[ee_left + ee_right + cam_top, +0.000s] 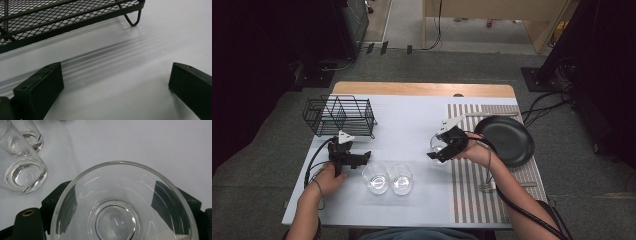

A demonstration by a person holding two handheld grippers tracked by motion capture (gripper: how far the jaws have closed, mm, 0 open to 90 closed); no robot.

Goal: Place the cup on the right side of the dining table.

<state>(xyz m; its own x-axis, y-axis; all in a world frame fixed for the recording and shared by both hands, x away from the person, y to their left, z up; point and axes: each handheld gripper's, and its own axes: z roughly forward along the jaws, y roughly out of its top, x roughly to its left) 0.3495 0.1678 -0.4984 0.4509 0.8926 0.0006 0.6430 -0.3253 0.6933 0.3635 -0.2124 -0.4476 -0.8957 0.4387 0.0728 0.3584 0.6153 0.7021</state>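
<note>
My right gripper (441, 150) is shut on a clear glass bowl (437, 144), held just above the table at the left edge of the striped mat (472, 197). In the right gripper view the bowl (117, 182) sits between the two black jaws of the gripper (122, 203), its mouth facing the camera. Two clear glasses (375, 178) (401, 179) stand side by side near the front of the table; they also appear as glasses (25, 173) (31, 135) at the upper left. My left gripper (363, 160) (115, 87) is open and holds nothing, just in front of the black wire rack (341, 116) (62, 17).
A black plate (506, 140) lies on the striped mat at the right, with a fork (487, 187) on the mat nearer the front. The pale blue table top (407, 120) lies between rack and mat. Cables trail from both grippers.
</note>
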